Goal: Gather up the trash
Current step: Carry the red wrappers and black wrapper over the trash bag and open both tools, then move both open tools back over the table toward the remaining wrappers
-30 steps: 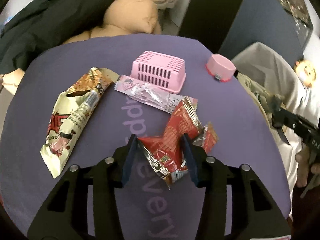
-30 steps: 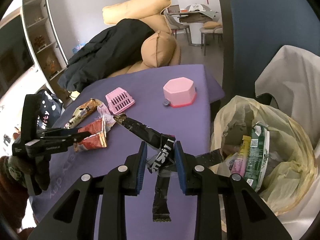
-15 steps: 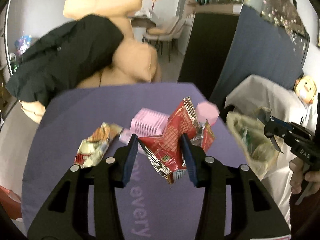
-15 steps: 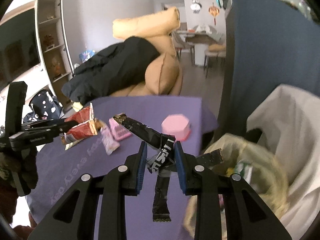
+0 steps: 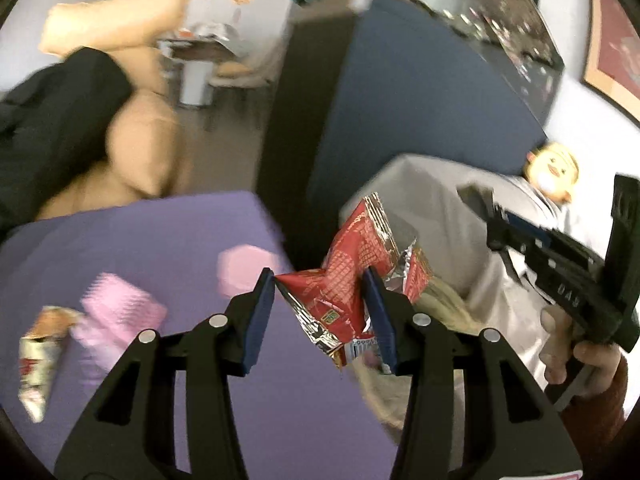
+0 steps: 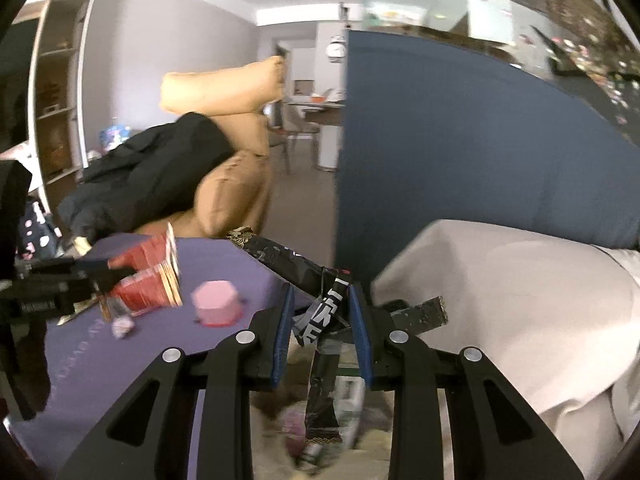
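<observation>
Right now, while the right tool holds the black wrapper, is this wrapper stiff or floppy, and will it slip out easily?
The black wrapper is probably floppy: one end hangs straight down below the right tool while the others stick out creased. It looks thin and light, likely foil. The tool pinches it bunched at the middle, so it may hold, though the glossy surface could slide.

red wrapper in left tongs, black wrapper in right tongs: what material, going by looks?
Red wrapper: looks like metallised plastic film; glossy print, silver inner face showing at the torn edge, sharp crinkles.
Black wrapper: likely similar laminated film; glossy black with white print, hangs in a limp creased strip. Foil lining not visible, so unsure.
</observation>
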{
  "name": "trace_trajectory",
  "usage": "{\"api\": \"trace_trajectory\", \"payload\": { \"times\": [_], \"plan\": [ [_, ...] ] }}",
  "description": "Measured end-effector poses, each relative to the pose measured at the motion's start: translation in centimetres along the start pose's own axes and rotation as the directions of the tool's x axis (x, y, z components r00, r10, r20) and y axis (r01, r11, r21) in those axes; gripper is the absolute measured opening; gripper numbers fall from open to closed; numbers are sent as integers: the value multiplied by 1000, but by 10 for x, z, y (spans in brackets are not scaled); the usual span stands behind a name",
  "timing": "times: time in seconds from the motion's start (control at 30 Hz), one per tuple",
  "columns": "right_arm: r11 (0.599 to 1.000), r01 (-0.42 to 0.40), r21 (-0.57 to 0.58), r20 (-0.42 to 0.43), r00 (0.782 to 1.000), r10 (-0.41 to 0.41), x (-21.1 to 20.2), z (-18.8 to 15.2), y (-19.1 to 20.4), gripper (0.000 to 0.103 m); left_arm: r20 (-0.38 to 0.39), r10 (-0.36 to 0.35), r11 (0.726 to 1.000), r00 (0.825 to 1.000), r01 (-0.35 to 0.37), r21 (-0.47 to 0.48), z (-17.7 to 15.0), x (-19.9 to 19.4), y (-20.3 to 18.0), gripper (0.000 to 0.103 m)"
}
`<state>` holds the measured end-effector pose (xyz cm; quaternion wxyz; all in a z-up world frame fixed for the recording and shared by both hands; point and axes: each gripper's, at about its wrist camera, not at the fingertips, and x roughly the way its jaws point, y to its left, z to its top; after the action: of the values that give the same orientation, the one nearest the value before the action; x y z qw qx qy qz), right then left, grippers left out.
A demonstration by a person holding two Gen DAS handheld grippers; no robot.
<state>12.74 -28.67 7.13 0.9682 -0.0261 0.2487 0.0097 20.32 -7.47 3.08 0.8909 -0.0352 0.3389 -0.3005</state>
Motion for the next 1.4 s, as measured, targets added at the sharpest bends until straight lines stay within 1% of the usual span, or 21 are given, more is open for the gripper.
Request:
{"api": "trace_trajectory", "payload": {
  "times": [0.13,0.2,0.27,0.37,0.47,0.53,0.63,0.8,0.97,1.03,1.1,1.17,1.23,1.33,1.4],
  "plan": [
    [996,52,67,-18,999,-50,-1,-9,-44,27,-81,-46,999,996,48,21,-7,49,-31,44],
    [993,61,101,-30,998,-58,1,-13,-60,27,-131,-64,998,989,67,16,-12,75,-43,44],
    [989,67,135,-43,997,-61,3,-18,-74,27,-165,-76,997,983,78,8,-16,96,-49,44],
    [984,76,160,-55,996,-67,6,-25,-86,27,-205,-84,996,975,88,9,-20,118,-55,50],
    [982,74,175,-63,996,-64,8,-29,-90,27,-230,-90,996,969,93,2,-24,128,-57,58],
    [982,64,180,-65,996,-53,9,-30,-88,27,-221,-88,996,971,88,-9,-25,125,-56,61],
    [982,44,181,-67,997,-32,12,-31,-83,27,-190,-79,997,979,75,-25,-21,111,-48,63],
    [982,-18,187,-92,995,36,22,-36,-65,28,-135,-38,999,990,35,-28,-21,69,-24,63],
    [982,-72,178,-139,986,97,42,-46,-40,28,-109,-7,999,994,1,-53,-30,29,6,63],
    [982,-85,168,-165,980,113,51,-52,-30,31,-103,8,998,995,-15,-68,-36,14,21,63],
    [983,-103,149,-203,970,133,62,-58,-21,45,-95,26,997,995,-33,-75,-41,3,34,63],
    [986,-103,132,-242,961,133,71,-65,-14,51,-80,58,995,995,-63,-71,-47,-8,47,64],
    [990,-94,110,-277,953,121,79,-70,-5,52,-70,88,993,994,-93,-75,-53,-18,61,64],
    [993,-77,93,-291,951,102,83,-72,1,54,-56,126,986,991,-131,-103,-60,-30,83,64],
    [993,-79,92,-288,952,102,82,-69,5,54,-46,152,980,987,-156,-123,-65,-36,97,64]
  ]
}}
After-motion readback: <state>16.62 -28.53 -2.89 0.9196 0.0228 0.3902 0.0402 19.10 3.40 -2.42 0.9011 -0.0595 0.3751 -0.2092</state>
